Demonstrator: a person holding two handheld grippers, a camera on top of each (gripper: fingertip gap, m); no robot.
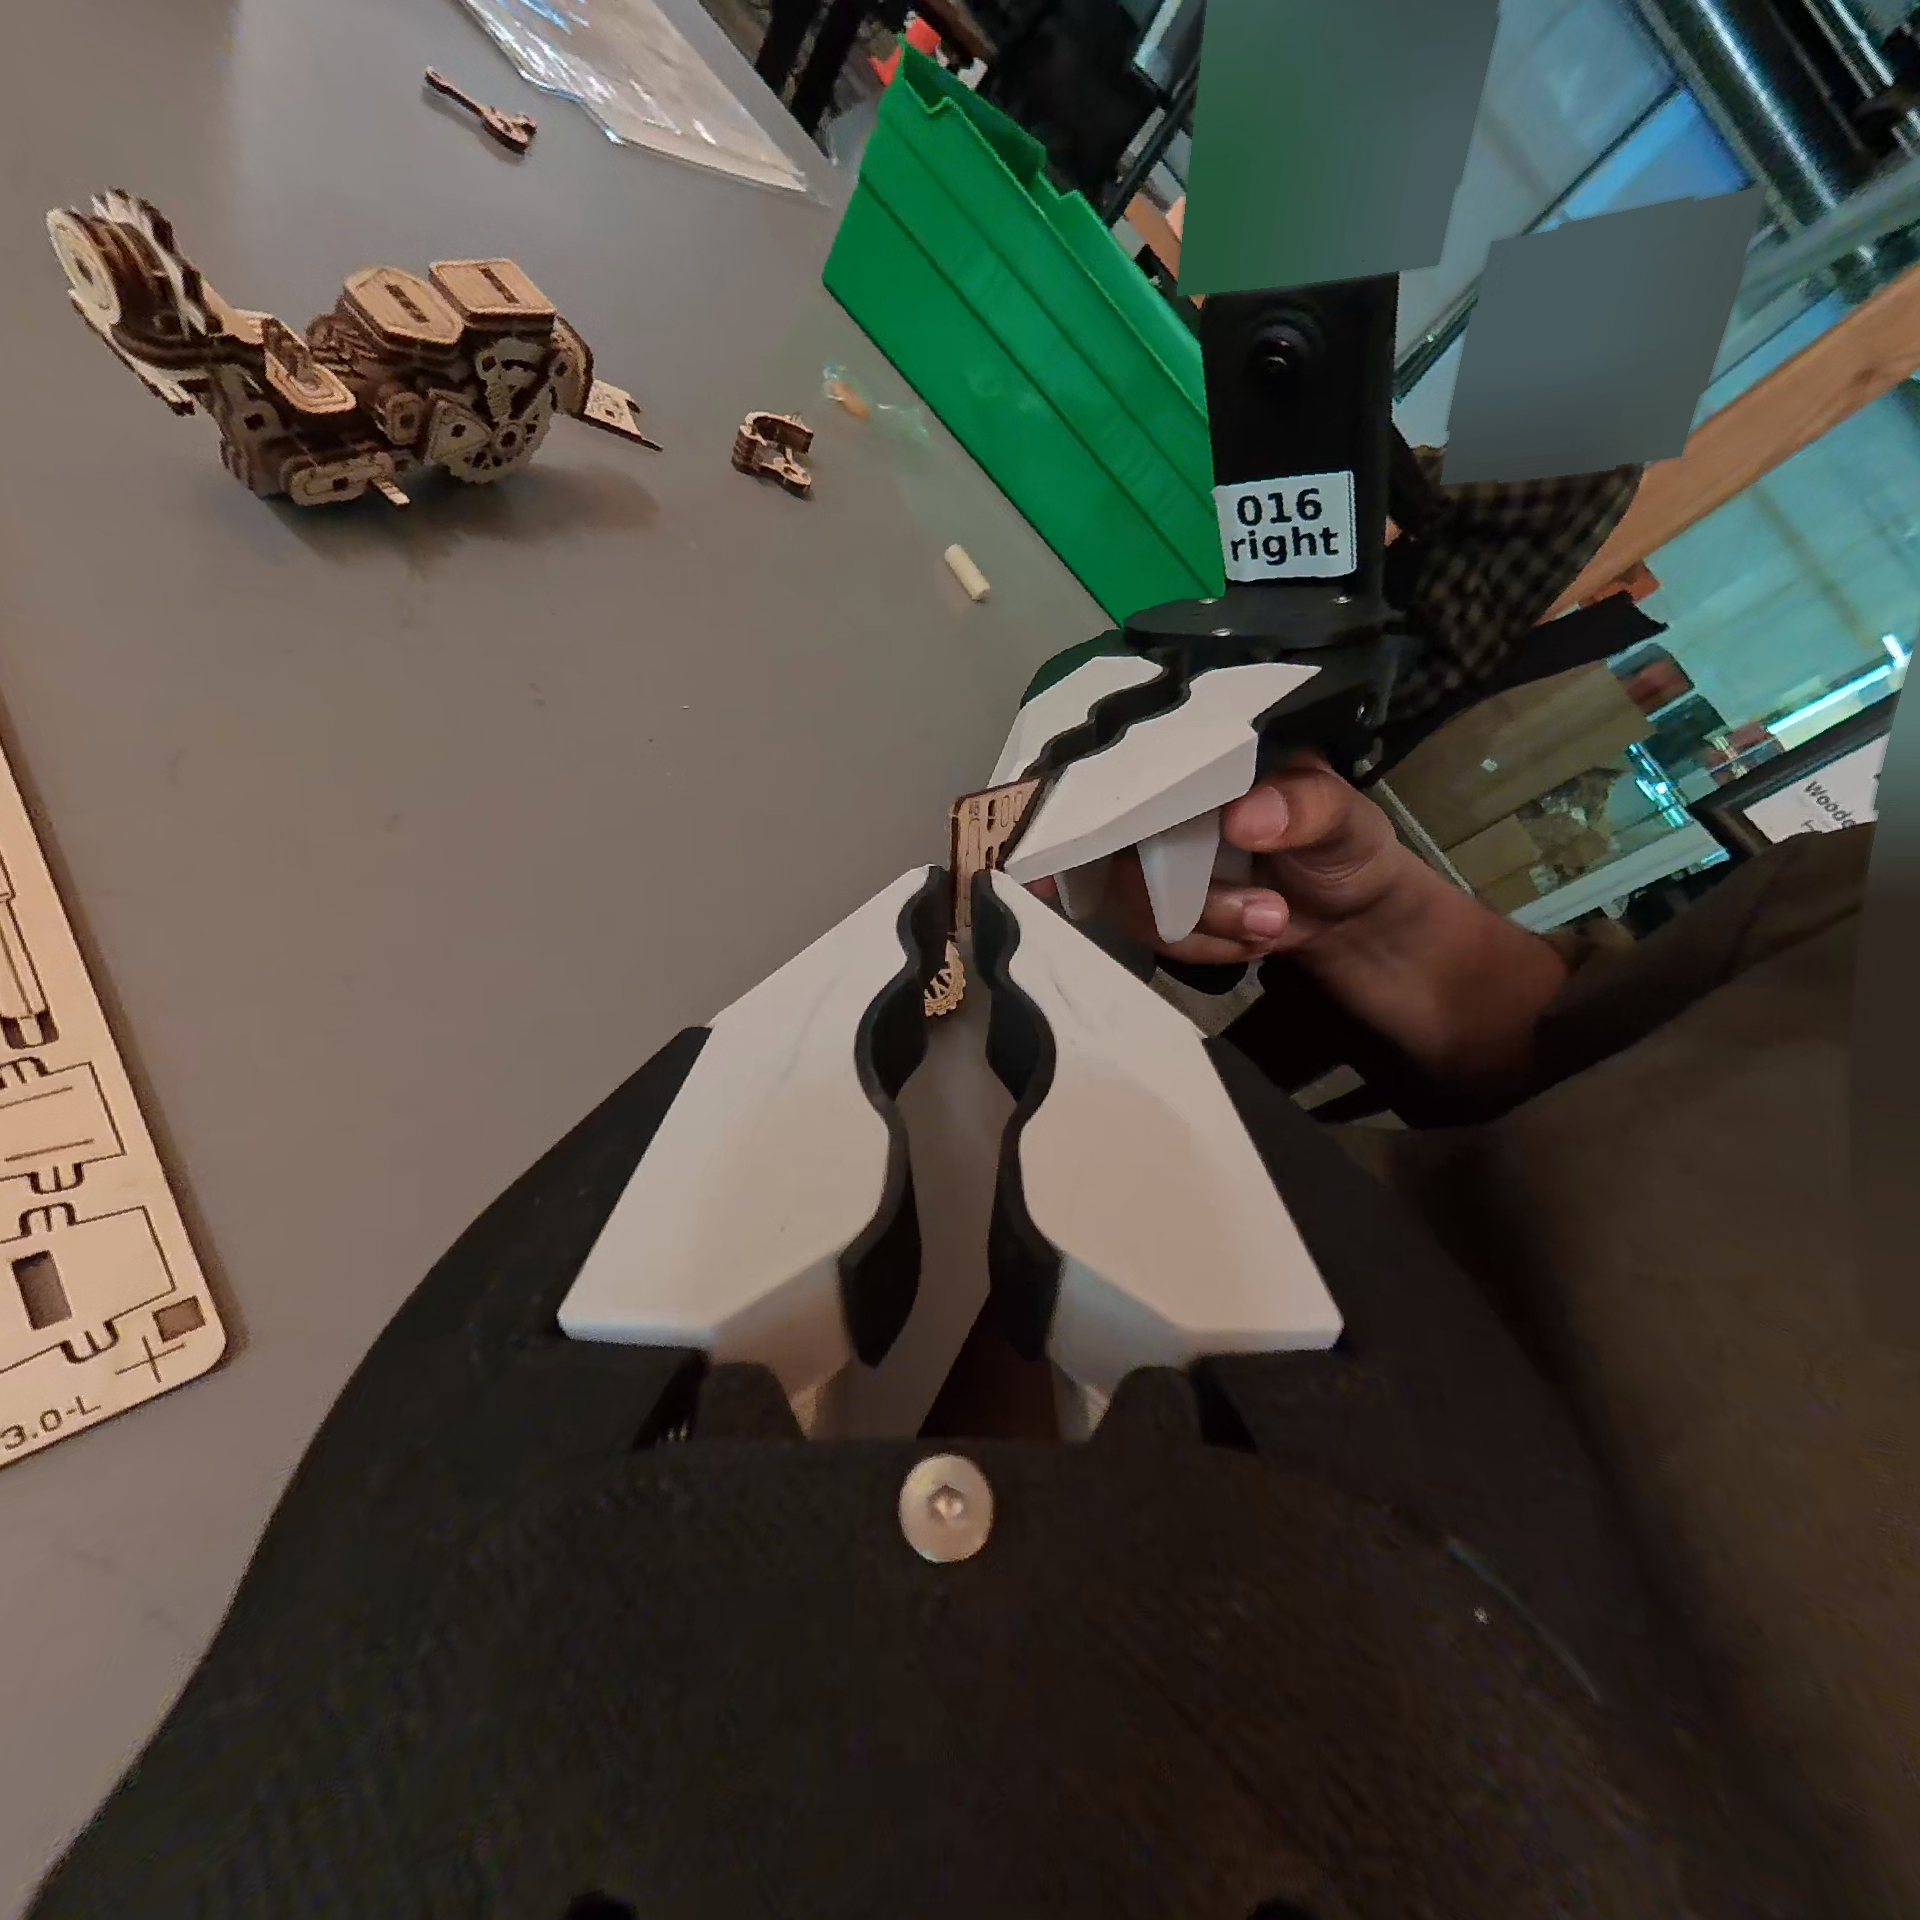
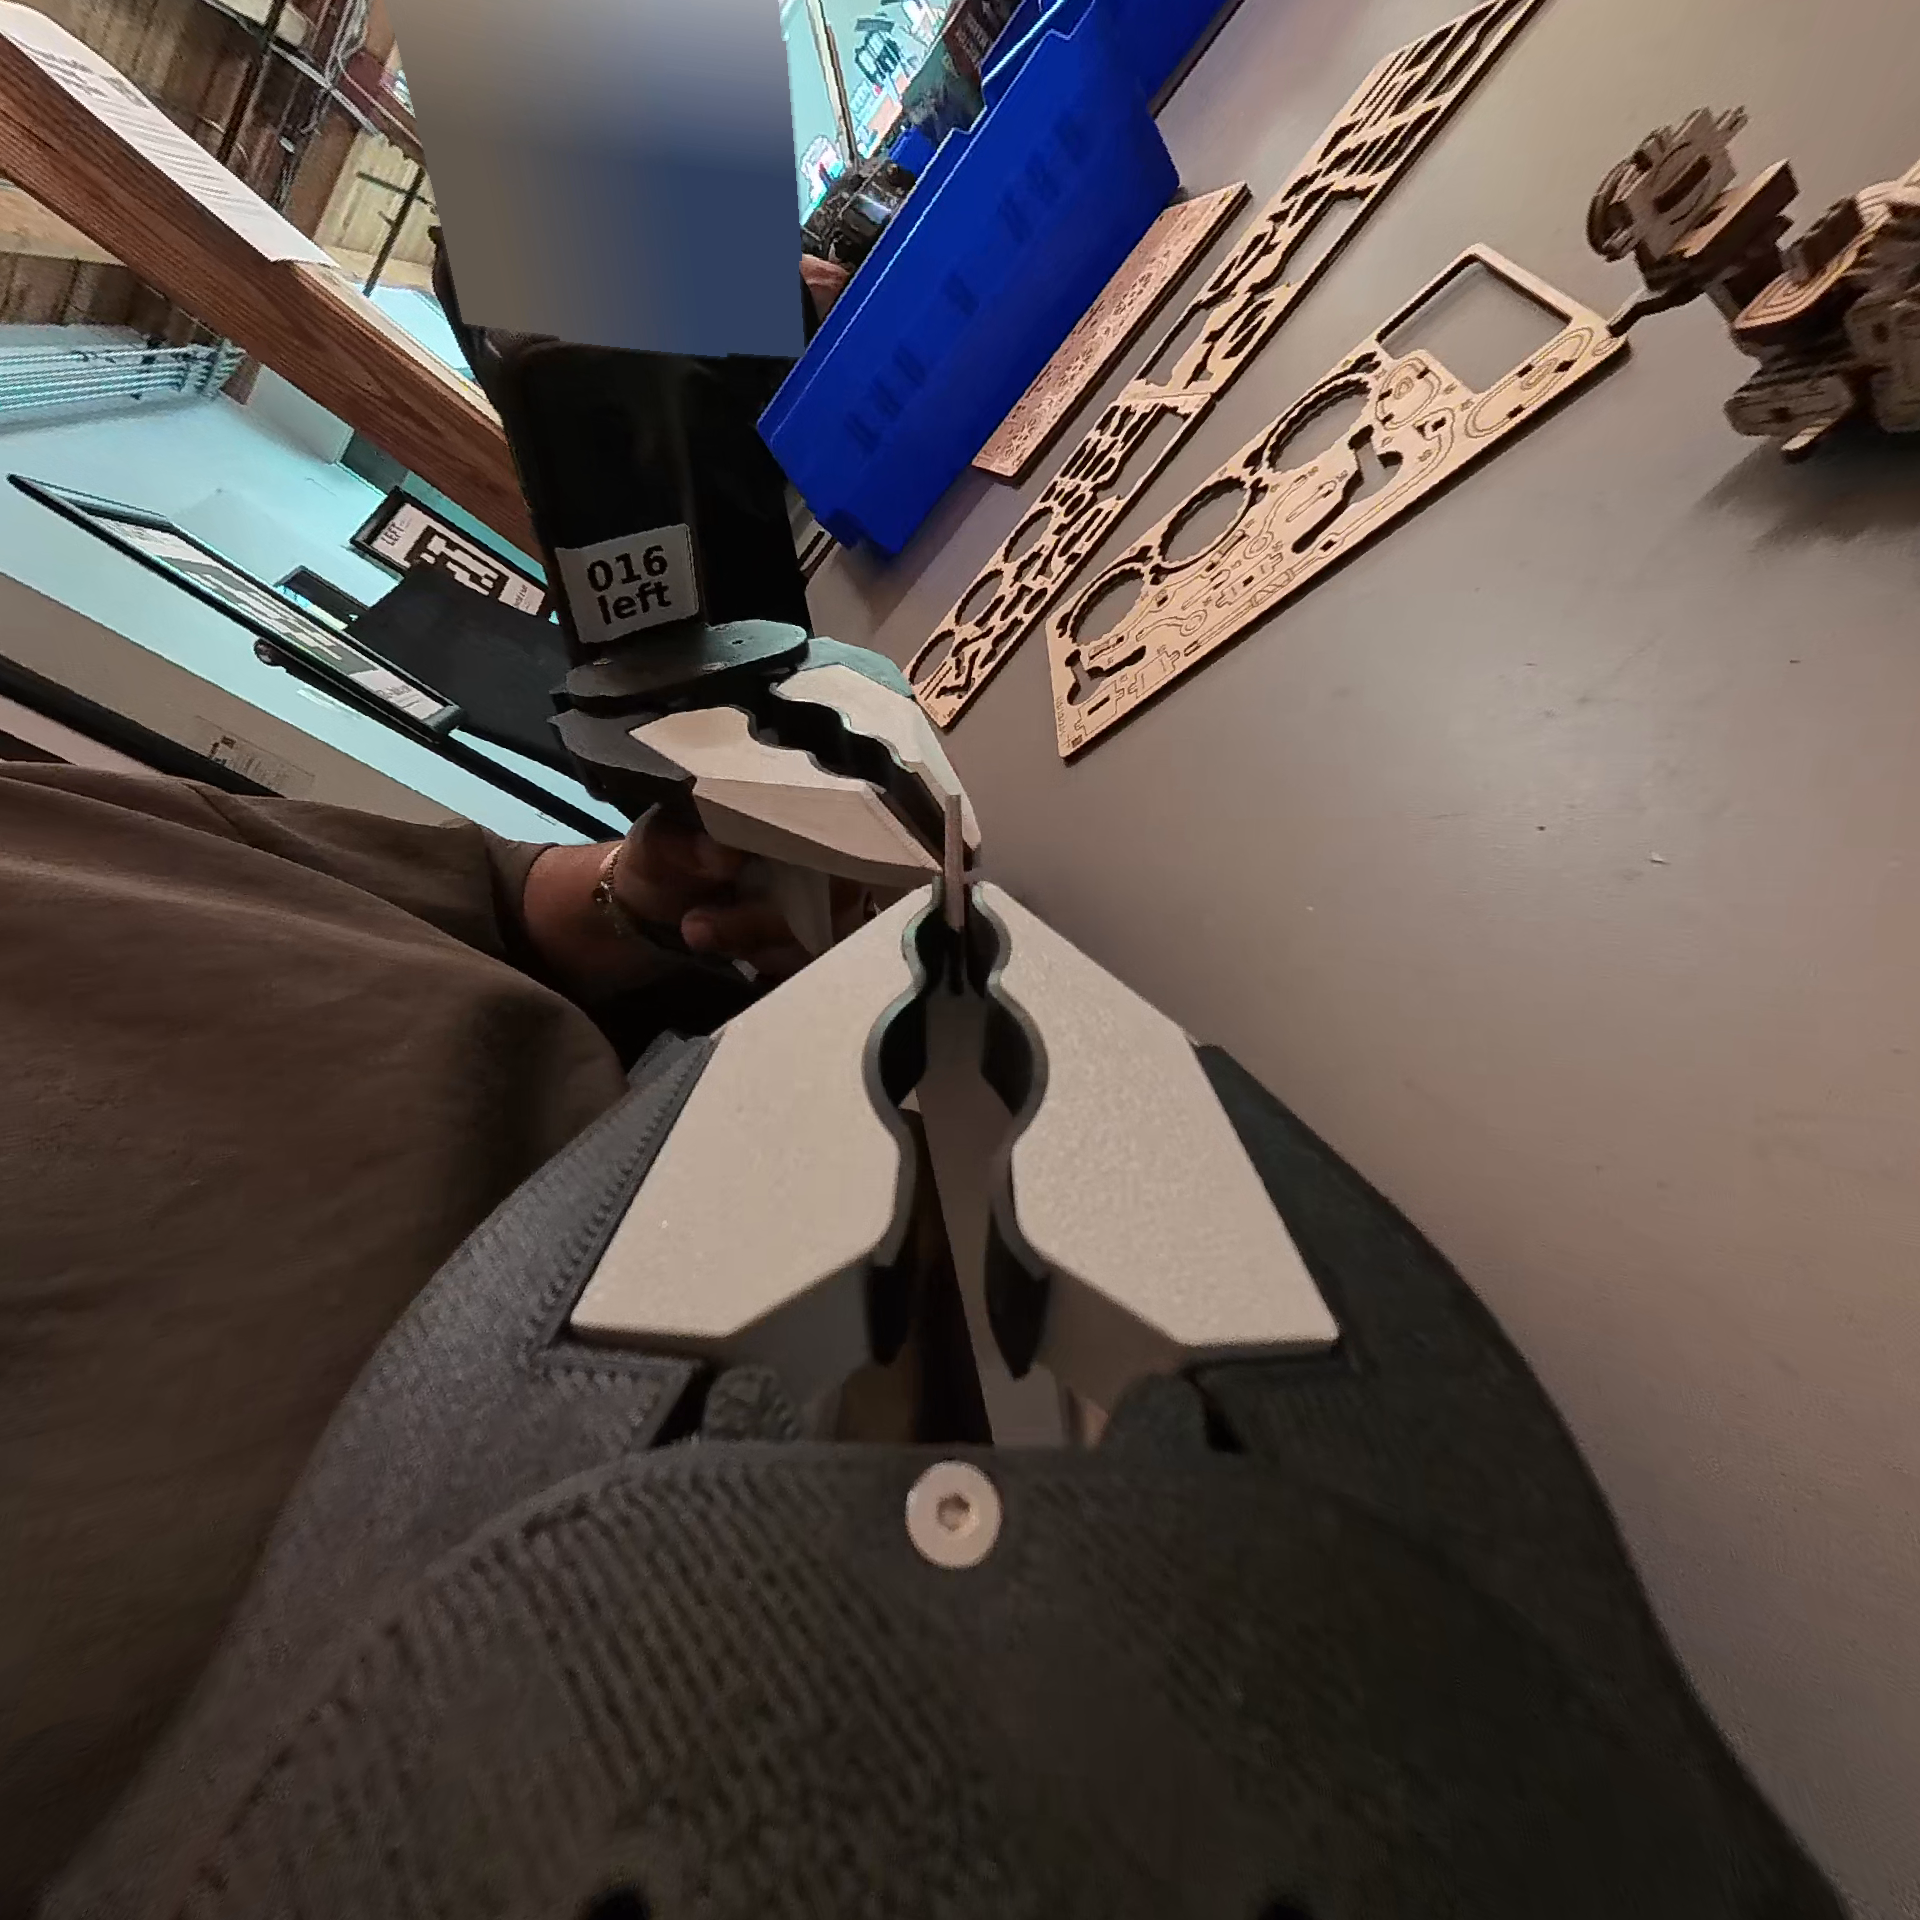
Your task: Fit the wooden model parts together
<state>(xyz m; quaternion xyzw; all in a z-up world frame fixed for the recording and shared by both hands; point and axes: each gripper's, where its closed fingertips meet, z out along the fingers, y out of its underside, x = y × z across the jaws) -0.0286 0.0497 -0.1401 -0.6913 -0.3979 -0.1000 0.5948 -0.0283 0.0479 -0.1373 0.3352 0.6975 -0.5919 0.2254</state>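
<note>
- The left gripper (image 1: 961, 883) was closed at its tips on a thin flat wooden part (image 1: 982, 842); a small toothed wooden gear piece (image 1: 945, 987) sat between its fingers just behind the tips.
- The right gripper (image 2: 958, 902) was closed on the same flat wooden part (image 2: 954, 862), seen edge-on in its own view — the two grippers met tip to tip above the grey table (image 1: 520, 675).
- In the left wrist view the right gripper (image 1: 1023, 831) showed beyond the left tips, with a hand (image 1: 1309, 862) on its trigger.
- In the right wrist view the left gripper (image 2: 951, 842) showed just ahead of the right tips.
- Containers: one green bin (image 1: 1018, 343) stood ahead of the left gripper, right of its axis; one blue bin (image 2: 966, 343) stood ahead of the right gripper. The contents of neither could be seen.
- One partly built wooden model (image 1: 343, 374) stood well ahead and to the left of the left gripper; in the right wrist view the same model (image 2: 1787, 281) appeared far right.
- One small wooden sub-assembly (image 1: 774, 452) lay between the model and the green bin.
- One small flat wooden piece (image 1: 483, 109) lay farther off, beyond the model.
- One short pale peg (image 1: 966, 571) lay ahead of the left gripper, near the green bin.
- Three cut wooden sheets — two pale (image 2: 1330, 530) (image 2: 1174, 416) and one darker (image 2: 1122, 322) — lay ahead and to the right of the right gripper.
- One further sheet (image 1: 73, 1195) lay to the left of the left gripper.
</note>
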